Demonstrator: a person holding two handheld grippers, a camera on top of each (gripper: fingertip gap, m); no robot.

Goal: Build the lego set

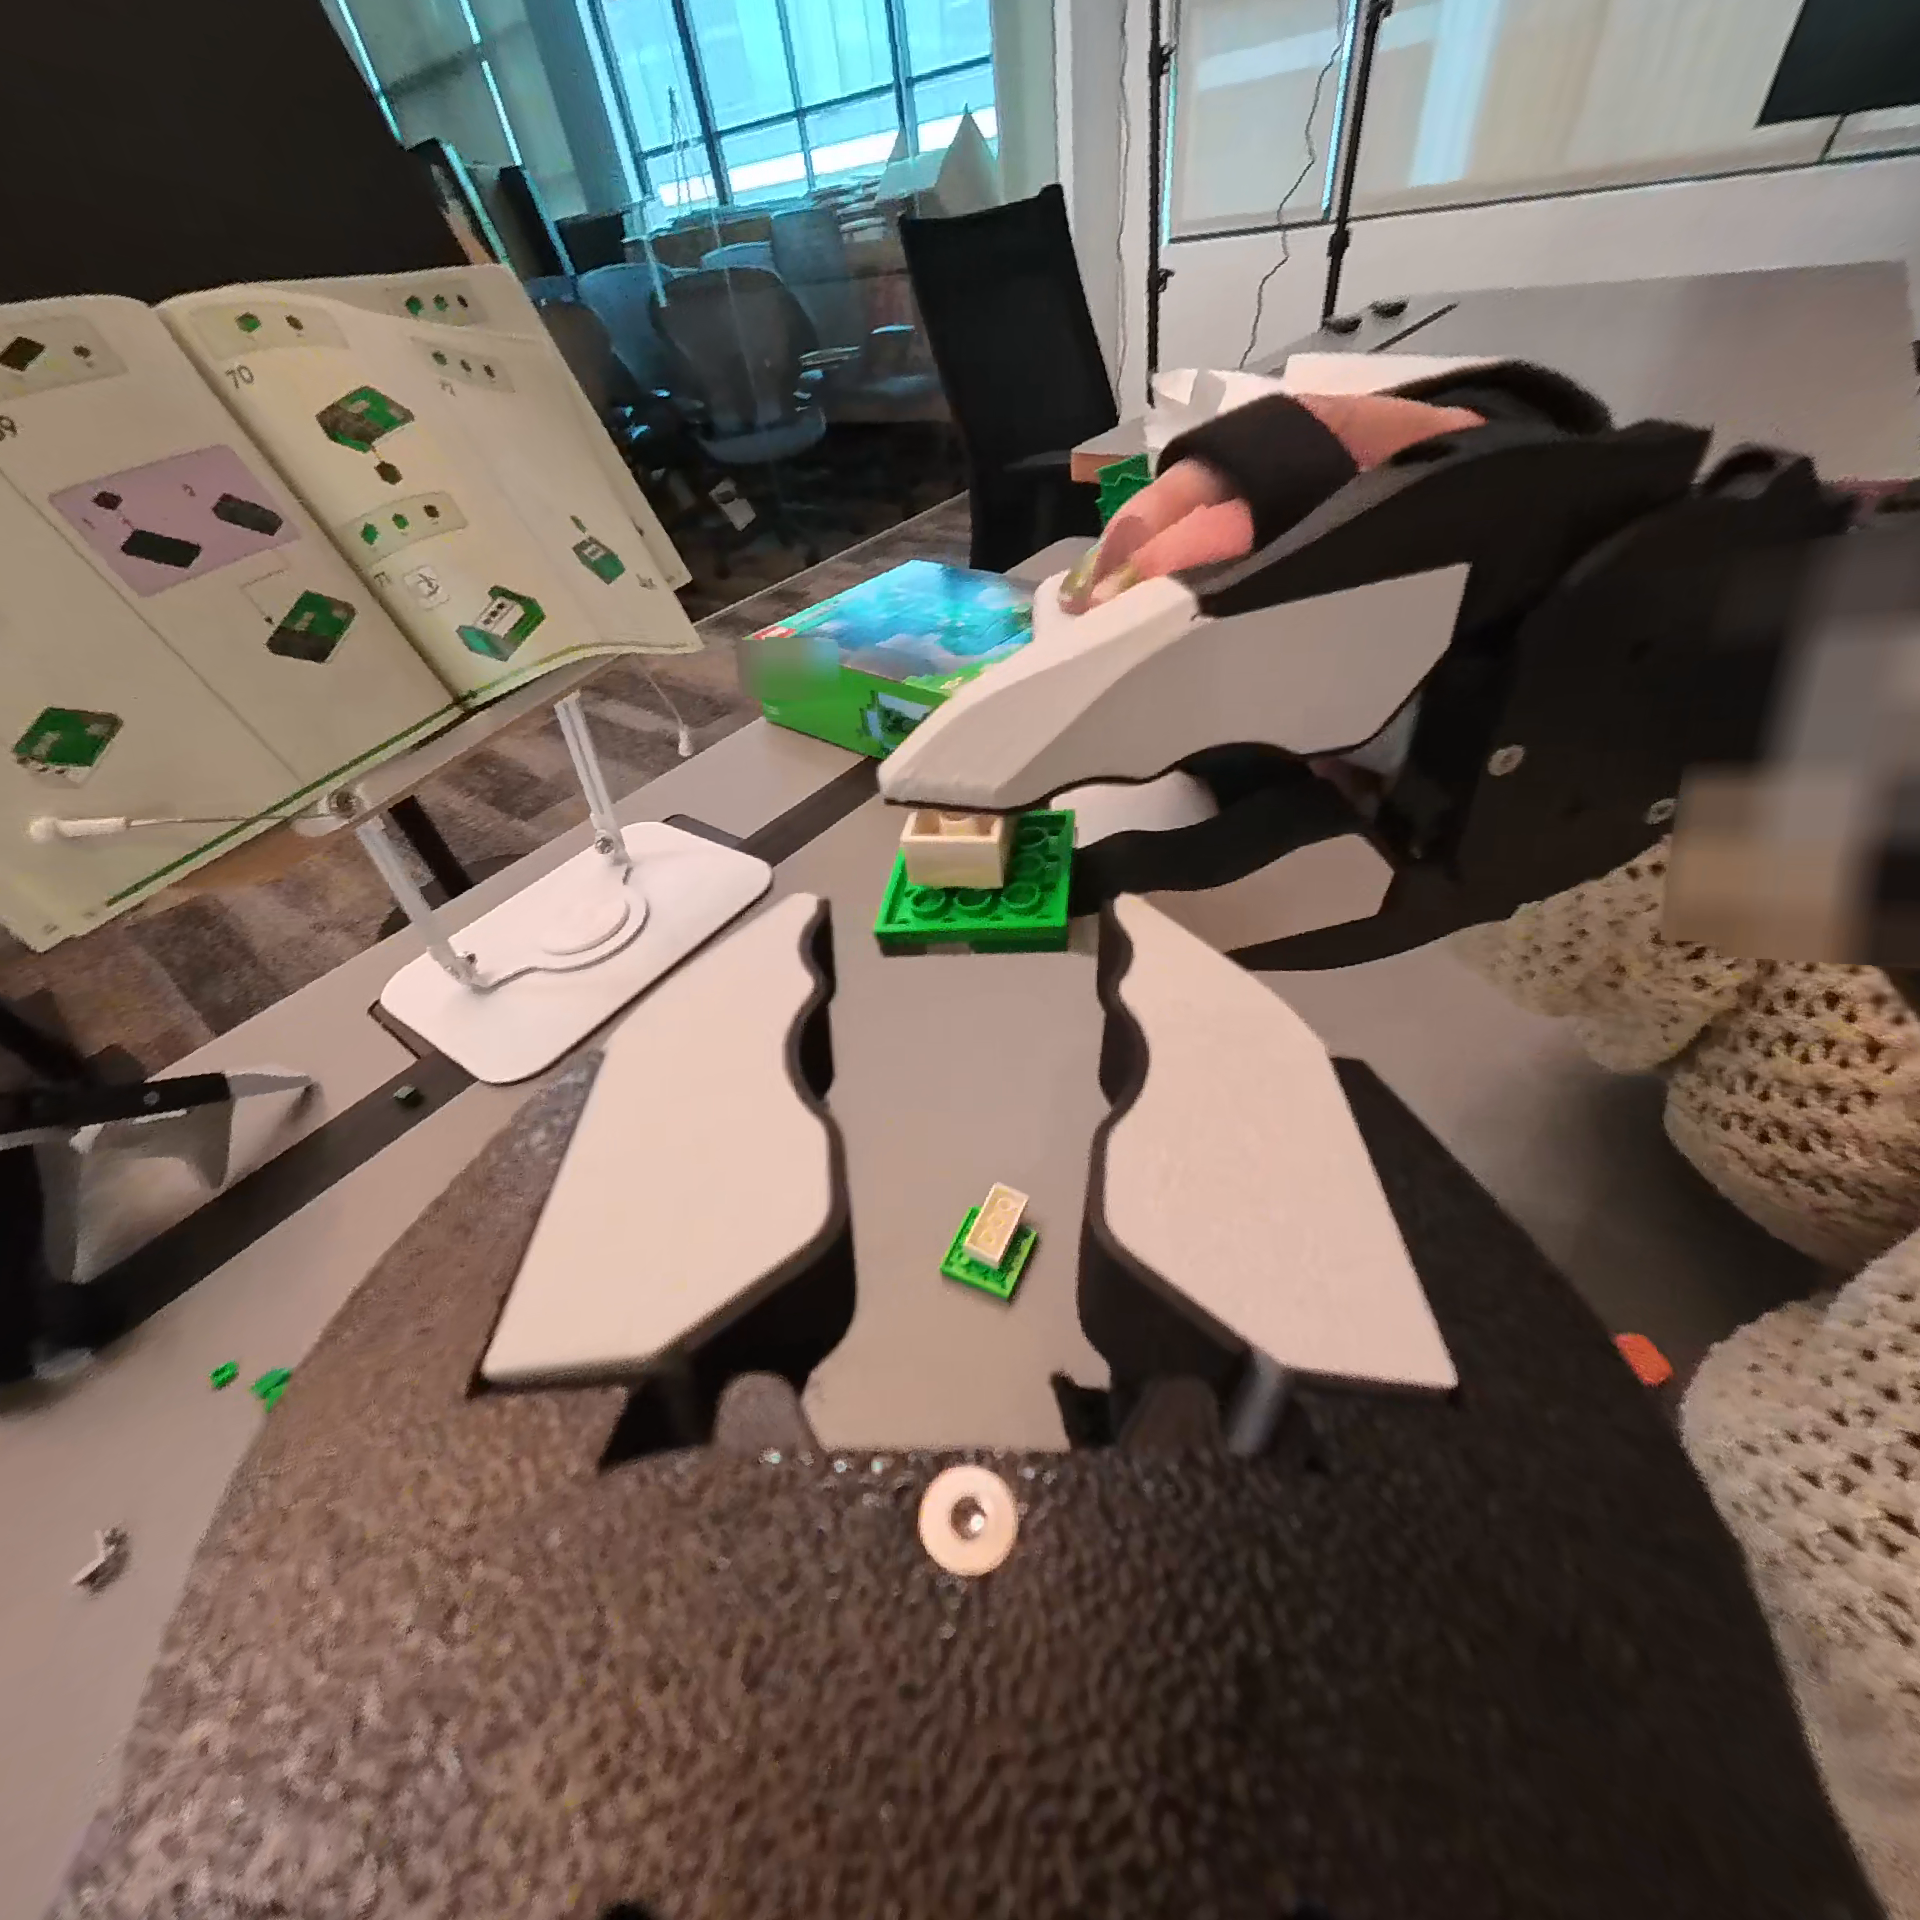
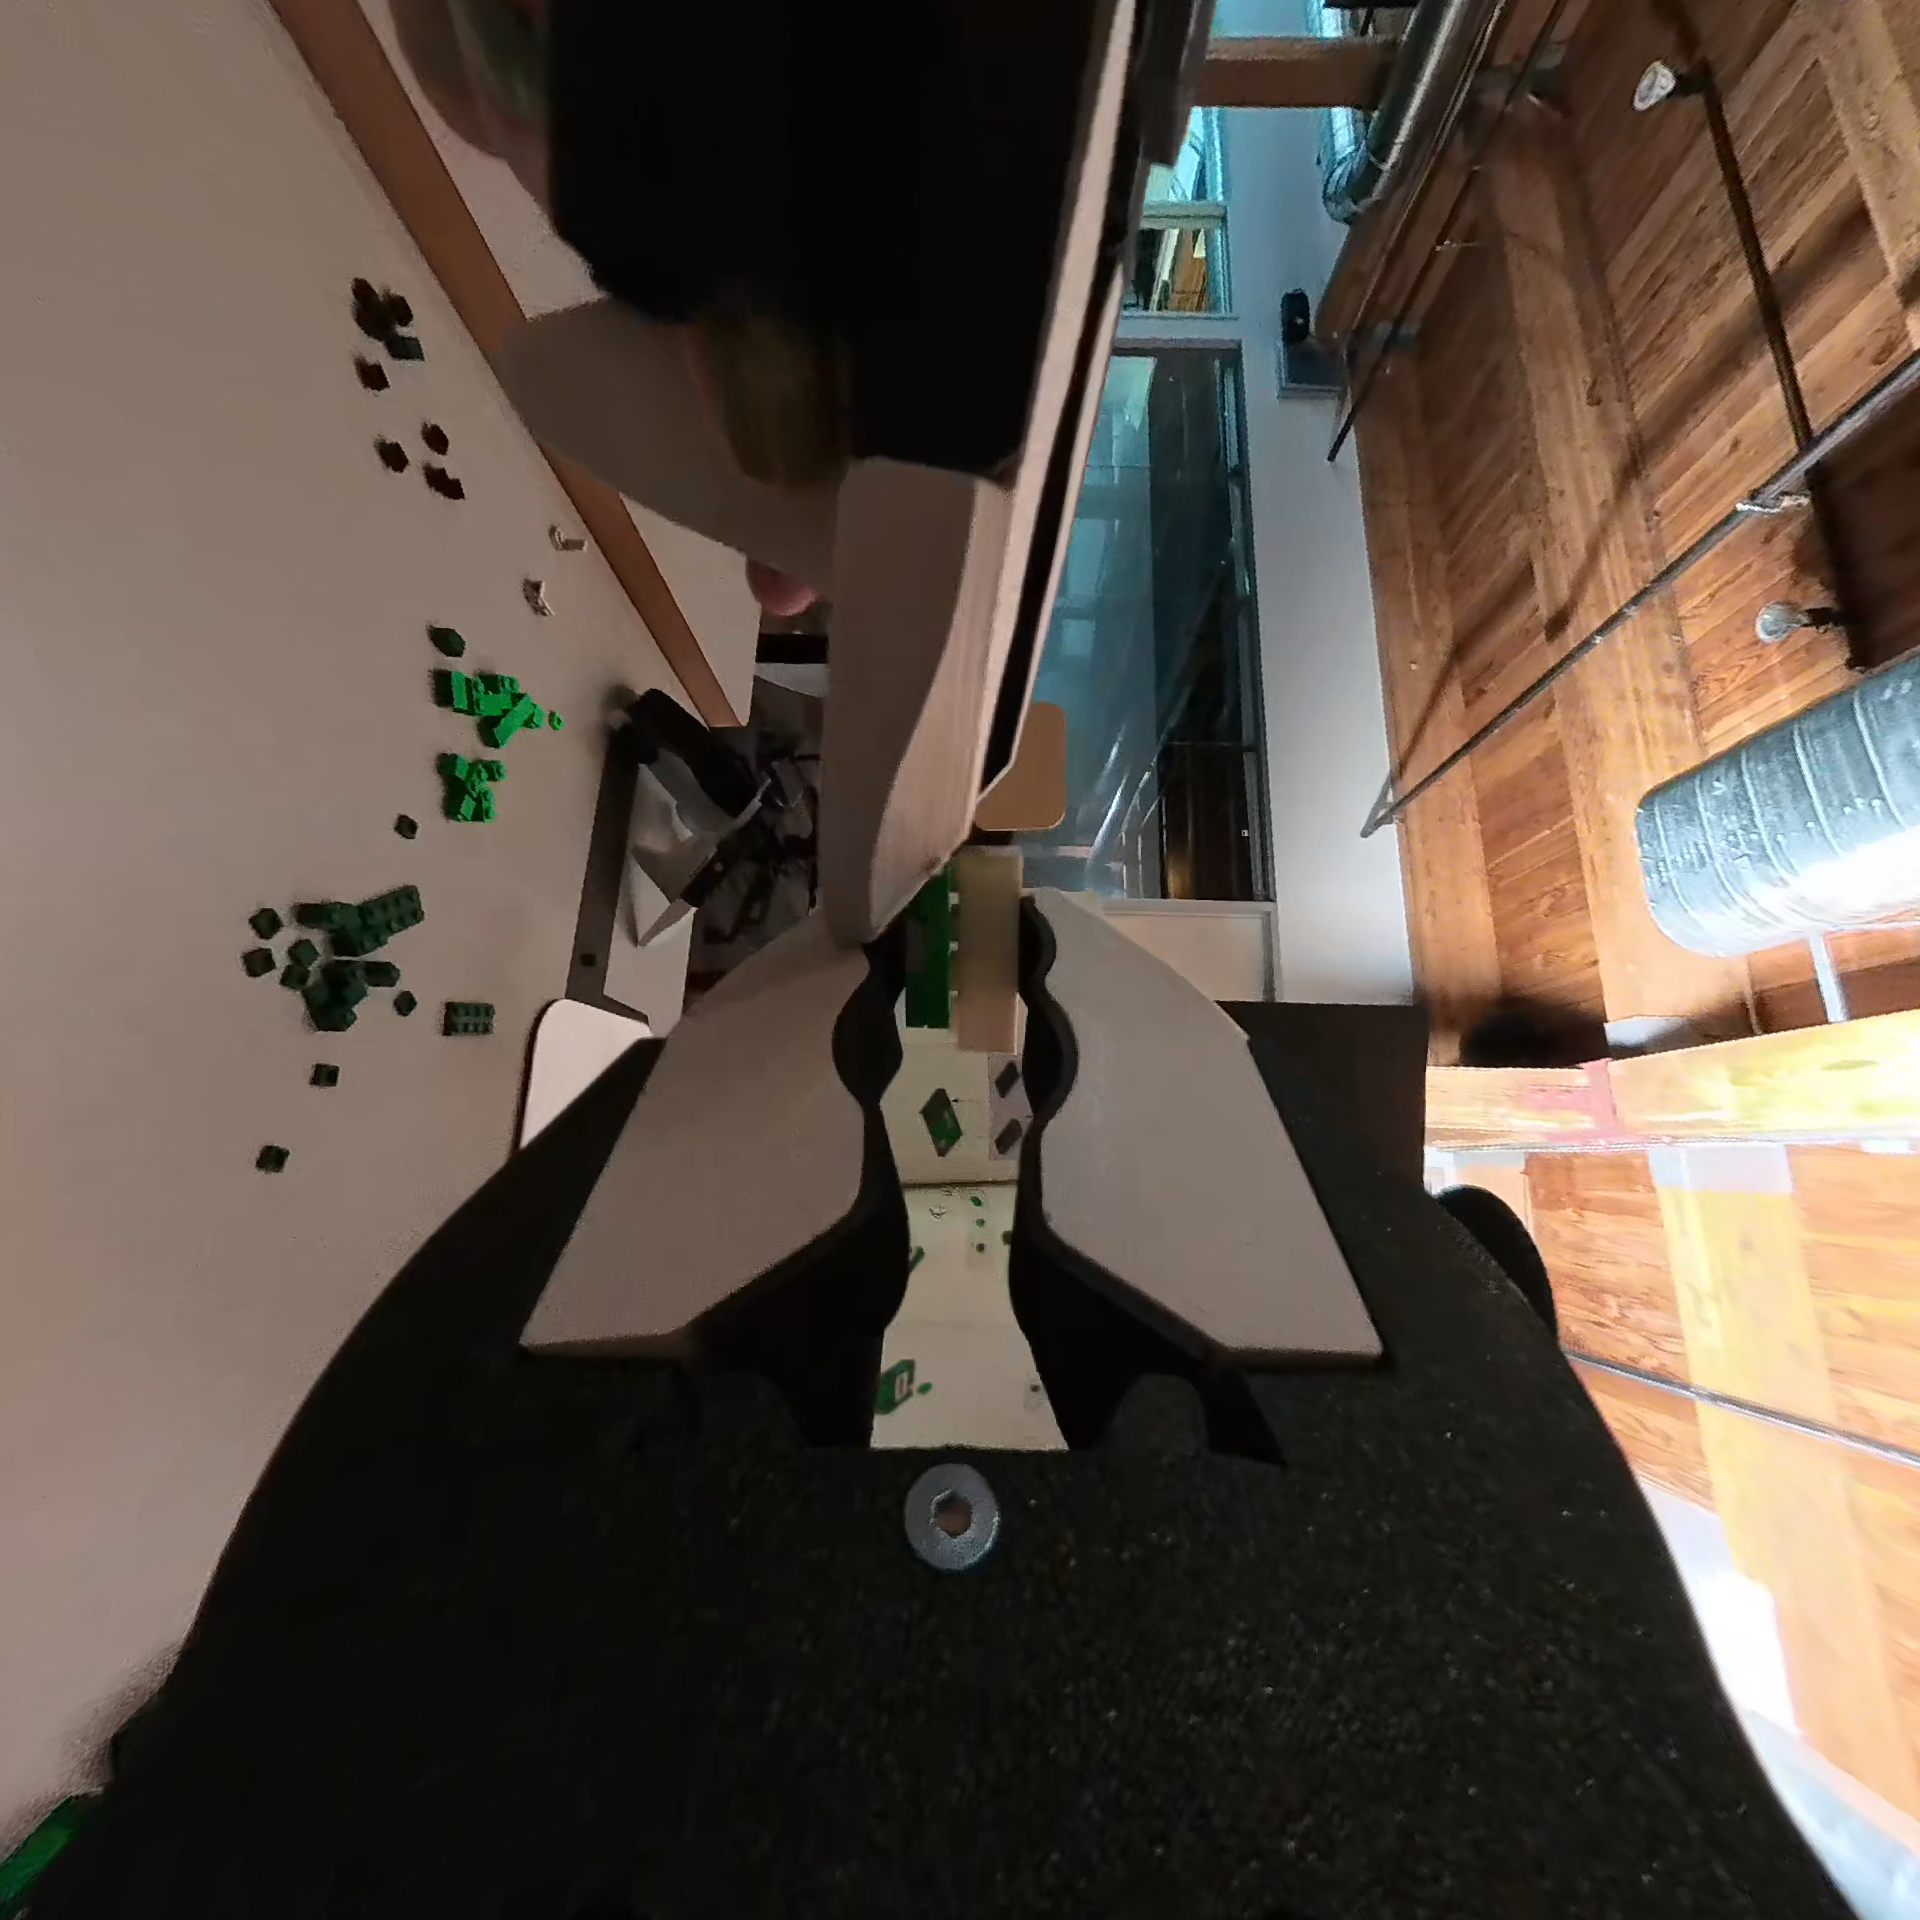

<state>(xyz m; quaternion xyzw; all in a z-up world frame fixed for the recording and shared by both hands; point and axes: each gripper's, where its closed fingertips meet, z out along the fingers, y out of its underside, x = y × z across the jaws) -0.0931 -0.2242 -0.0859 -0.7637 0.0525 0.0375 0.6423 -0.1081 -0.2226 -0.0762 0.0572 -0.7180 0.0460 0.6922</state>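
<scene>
the right gripper's (image 1: 987, 831) lower finger is hidden under the green plate (image 1: 977, 894). the booklet (image 1: 260, 540) is cut by the left edge. loose bricks (image 2: 343, 956) near the tabletop's (image 2: 156, 623) far edge blur together, too small to tell apart.

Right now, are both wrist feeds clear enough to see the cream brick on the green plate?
Left wrist view: evenly lit, the square cream brick on the bright green studded plate fairly sharp under the right gripper, edges bent by the wide lens. Right wrist view: rolled sideways, dim and soft; brick and plate show as slivers.
</scene>
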